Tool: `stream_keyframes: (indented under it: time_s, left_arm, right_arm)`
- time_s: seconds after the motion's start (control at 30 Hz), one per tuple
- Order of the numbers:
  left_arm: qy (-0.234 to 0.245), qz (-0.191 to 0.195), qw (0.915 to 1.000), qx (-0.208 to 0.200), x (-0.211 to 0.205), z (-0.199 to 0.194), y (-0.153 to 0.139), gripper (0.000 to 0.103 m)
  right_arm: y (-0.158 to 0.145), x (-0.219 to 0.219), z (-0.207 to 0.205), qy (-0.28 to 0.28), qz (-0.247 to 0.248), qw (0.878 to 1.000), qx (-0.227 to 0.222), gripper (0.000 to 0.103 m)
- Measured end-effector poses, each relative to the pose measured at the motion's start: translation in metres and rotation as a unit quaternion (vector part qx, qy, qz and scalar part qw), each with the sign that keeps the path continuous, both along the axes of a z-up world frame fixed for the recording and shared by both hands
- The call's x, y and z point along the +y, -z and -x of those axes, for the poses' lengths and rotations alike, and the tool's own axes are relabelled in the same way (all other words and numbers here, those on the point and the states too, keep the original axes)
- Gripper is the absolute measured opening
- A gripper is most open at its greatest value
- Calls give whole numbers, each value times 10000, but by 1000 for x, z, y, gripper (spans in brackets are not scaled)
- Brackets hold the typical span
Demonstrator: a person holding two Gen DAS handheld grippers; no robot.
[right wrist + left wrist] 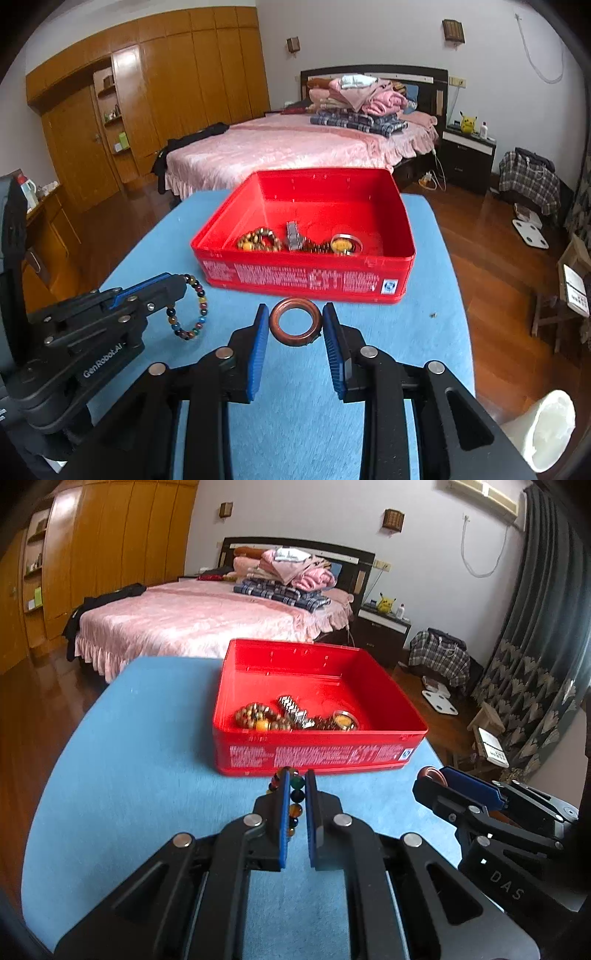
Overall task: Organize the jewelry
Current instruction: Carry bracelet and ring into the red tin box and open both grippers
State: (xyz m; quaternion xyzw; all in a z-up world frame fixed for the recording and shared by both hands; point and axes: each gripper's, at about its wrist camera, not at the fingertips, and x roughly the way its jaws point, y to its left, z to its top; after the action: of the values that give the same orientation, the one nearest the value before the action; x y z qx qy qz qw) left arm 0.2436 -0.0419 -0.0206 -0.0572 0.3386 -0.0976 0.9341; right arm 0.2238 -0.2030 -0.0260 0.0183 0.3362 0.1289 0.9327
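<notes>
While your left gripper sits low over the blue tabletop, its jaws are narrow and clamped on the multicolour bead bracelet; in the right wrist view that bracelet hangs as a loop off the tip of the left gripper, lower beads at or just above the cloth, can't tell which. Your right gripper has jaws at mid width, one on each side of the copper-brown ring bangle. Pads sit right at its rim, but contact isn't clear, so can't tell if it's gripped. Bangle looks to be lying flat on the tabletop, just in front of the red box. From the left wrist view only an edge of the bangle shows at the right gripper's tip.

Red box is open-topped, in the middle of the tabletop w/ white print on its near wall. Inside, along the near wall: brown/amber bead bracelet at left, metal link watch band in middle, round gold-faced piece at right, all close together. Both grippers are short of the box, left one well apart from the right.
</notes>
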Motion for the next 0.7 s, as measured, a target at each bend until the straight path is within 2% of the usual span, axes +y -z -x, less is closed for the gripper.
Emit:
stream_keyframes:
  time_s: [0.43, 0.57, 0.7]
  left_arm:
    - [27, 117, 9984, -549, -1, -28, -43, 6]
    - [73, 146, 9970, -762, -2, -49, -56, 6]
    - [96, 77, 9962, -859, -8, -72, -57, 6]
  right_arm:
    - [-37, -7, -30, 30, 18, 9987, -515, 29]
    - [-38, -6, -51, 29, 29, 9985, -542, 29]
    - [-34, -7, -73, 50, 66, 9985, -536, 29]
